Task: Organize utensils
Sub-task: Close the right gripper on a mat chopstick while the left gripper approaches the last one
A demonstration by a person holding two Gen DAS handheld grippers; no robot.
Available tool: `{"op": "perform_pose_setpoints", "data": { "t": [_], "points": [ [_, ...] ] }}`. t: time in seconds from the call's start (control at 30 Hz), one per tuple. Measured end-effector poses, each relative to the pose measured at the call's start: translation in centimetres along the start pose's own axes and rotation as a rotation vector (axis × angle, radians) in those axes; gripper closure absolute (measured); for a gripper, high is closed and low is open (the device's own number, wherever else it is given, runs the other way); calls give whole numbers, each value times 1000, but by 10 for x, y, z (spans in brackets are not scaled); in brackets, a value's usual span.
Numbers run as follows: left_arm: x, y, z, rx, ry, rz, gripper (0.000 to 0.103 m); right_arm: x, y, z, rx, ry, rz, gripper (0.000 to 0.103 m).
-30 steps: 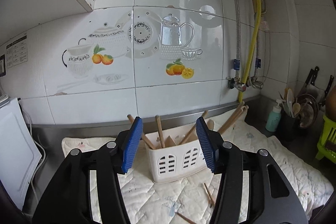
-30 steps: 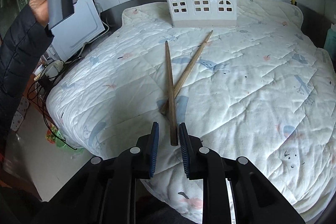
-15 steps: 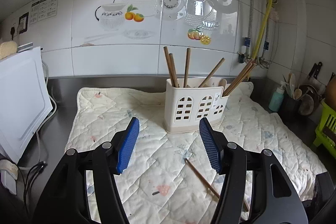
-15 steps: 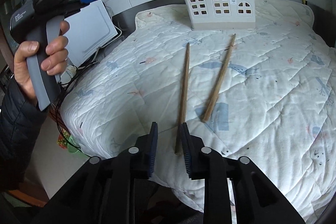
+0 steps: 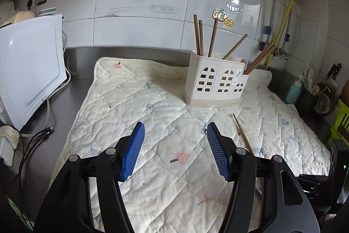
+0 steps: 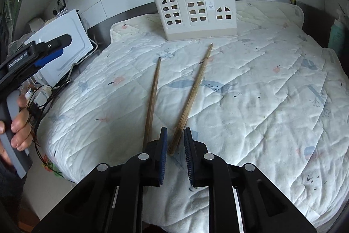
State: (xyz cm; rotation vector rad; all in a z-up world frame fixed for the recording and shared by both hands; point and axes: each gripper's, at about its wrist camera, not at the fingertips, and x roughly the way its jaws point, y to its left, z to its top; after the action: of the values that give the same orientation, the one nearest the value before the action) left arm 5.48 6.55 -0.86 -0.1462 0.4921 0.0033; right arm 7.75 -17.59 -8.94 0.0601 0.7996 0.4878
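Note:
Two wooden chopsticks lie loose on the quilted mat (image 6: 250,88): the left chopstick (image 6: 152,97) and the right chopstick (image 6: 192,97). My right gripper (image 6: 175,145) is narrowly open, and the near end of the right chopstick lies between its fingertips. A white holder (image 6: 196,14) with several upright chopsticks stands at the mat's far side; it also shows in the left wrist view (image 5: 216,82). My left gripper (image 5: 174,145) is wide open and empty above the mat. One loose chopstick (image 5: 242,134) shows to its right.
A white appliance (image 5: 30,67) with cables (image 5: 39,137) stands left of the mat. A bottle (image 5: 293,93) and a utensil pot (image 5: 309,99) stand at the right. The tiled wall (image 5: 152,21) runs behind. The mat's front edge overhangs the counter.
My right gripper has shifted from the left chopstick's end to the right chopstick's end. My left gripper has pulled back and lowered, away from the holder, staying wide open.

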Motion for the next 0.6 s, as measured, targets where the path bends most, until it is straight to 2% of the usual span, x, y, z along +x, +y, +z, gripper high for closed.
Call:
{"op": "perform_pose_setpoints", "data": {
  "t": [0.1,0.23,0.33,0.43,0.6],
  "points": [
    [-4,1,-8,-2,14,6,43,9,2,2,20,3,-11,88],
    [-10,2,-20,-11,24,4,43,16,8,4,19,-12,-67,88],
    [-13,-2,-29,-7,41,-14,43,19,12,4,-13,-22,-107,92],
    [-17,-12,-39,18,54,-24,44,18,8,5,-8,-19,-103,96],
    [-20,-32,-58,17,88,-72,45,6,-3,3,-21,-21,-99,96]
  ]
}}
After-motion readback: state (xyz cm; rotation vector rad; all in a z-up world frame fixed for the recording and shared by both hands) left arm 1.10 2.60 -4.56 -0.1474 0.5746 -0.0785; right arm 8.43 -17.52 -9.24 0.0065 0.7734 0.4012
